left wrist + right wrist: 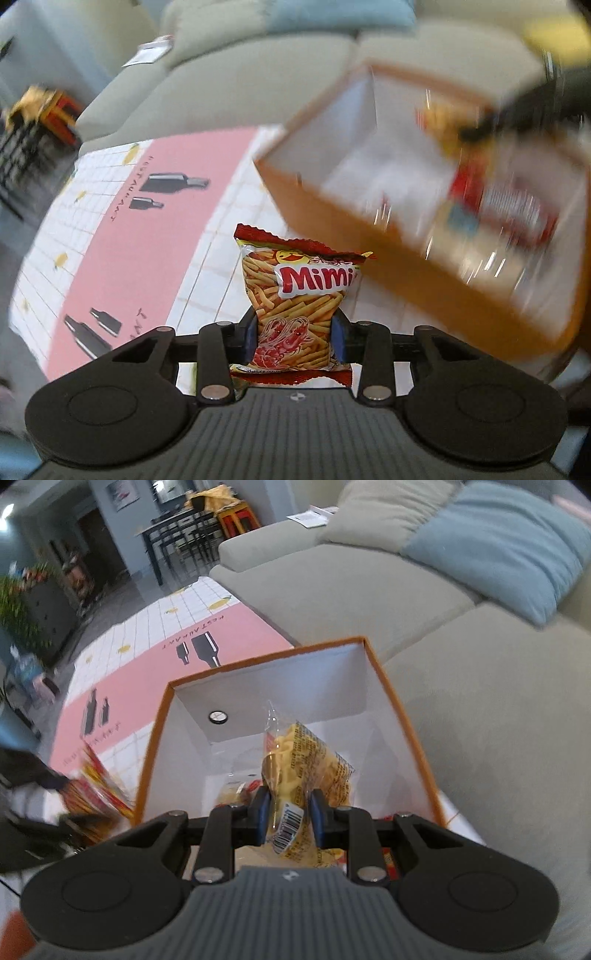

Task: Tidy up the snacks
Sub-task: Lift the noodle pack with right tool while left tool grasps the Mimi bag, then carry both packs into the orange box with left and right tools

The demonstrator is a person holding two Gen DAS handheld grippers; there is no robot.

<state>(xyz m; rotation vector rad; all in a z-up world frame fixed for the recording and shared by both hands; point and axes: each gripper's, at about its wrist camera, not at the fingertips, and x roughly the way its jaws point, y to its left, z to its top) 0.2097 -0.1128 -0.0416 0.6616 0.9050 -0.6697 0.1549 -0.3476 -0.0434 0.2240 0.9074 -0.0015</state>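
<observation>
Although the box ahead is smeared by motion in the left wrist view, the state of the left gripper is plain: its jaws are pressed narrow against the lower half of a red and yellow Mimi snack bag, which stands upright between the blue pads with its crimped top above them. Ahead of the jaws and to their right sits the orange box, white inside, with several blurred packets already lying in it; what they are cannot be made out. Ahead and to the left of the jaws the tabletop, under a pink and white tiled cloth printed with bottles, shows no other loose snacks. The Mimi bag is outside the box, short of its near wall.

In the right wrist view, the right gripper is clamped on a clear packet of yellow snacks, barcode label between the pads. The jaws hang over the open box, so this packet is above its white interior but not released. Below the jaws lie a few more wrappers. Off to the left of the jaws, outside the box wall, a blurred red bag is visible.

By my reading the task is well along: some snacks are boxed, two are in hand, and what remains is dropping both in.
</observation>
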